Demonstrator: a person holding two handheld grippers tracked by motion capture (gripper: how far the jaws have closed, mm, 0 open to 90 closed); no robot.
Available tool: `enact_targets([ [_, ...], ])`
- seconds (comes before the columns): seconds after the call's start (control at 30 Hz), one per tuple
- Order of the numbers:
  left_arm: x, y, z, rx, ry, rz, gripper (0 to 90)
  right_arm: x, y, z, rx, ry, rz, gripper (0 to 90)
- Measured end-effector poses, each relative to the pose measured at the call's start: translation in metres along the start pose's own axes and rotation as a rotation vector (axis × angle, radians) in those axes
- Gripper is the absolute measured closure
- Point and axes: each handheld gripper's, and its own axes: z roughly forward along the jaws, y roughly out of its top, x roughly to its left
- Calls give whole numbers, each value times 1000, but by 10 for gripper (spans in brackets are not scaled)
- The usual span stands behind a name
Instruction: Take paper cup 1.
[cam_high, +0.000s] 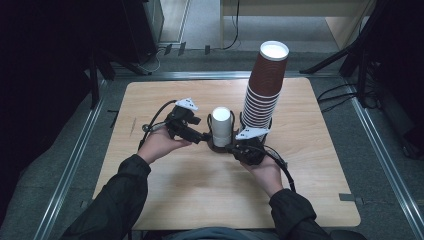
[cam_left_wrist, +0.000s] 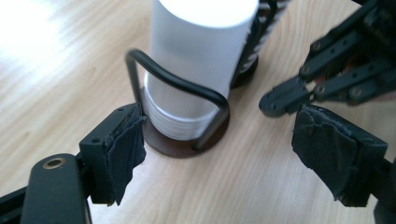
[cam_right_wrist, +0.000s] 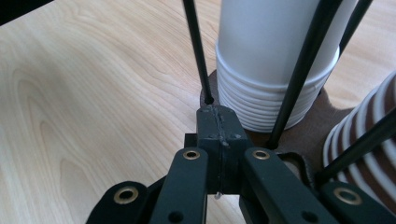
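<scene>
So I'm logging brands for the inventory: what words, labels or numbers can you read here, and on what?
None can be read.
White cups: plain sides, no print.
Brown cup stack: no lettering visible.
Wire holder and its brown base: no marks.
Table: bare wood grain.

High view: overhead, facing forward-down on the whole table (cam_high: 165, 195). Both gripper views: low, close-up, facing the white cup stack (cam_left_wrist: 201, 60) in its wire holder (cam_left_wrist: 177, 84) from opposite sides.

white cup stack (cam_left_wrist: 201, 56) top cut off by frame edge, holder base (cam_right_wrist: 299, 135) partly hidden
</scene>
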Motion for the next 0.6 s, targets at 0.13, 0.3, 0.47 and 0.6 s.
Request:
enact_targets([
  [0.13,1,10,-1,-4,12,30,175,1,-2,6,-15,-2,23,892],
  [0.3,1,27,2,2,6,75,199,6,2,14,-36,-58,24,895],
  [0.47,3,37,8,11,3,89,200,9,4,17,-39,-84,36,894],
  [0.6,4,48,14,20,-2,106,224,10,5,22,-41,-107,53,894],
])
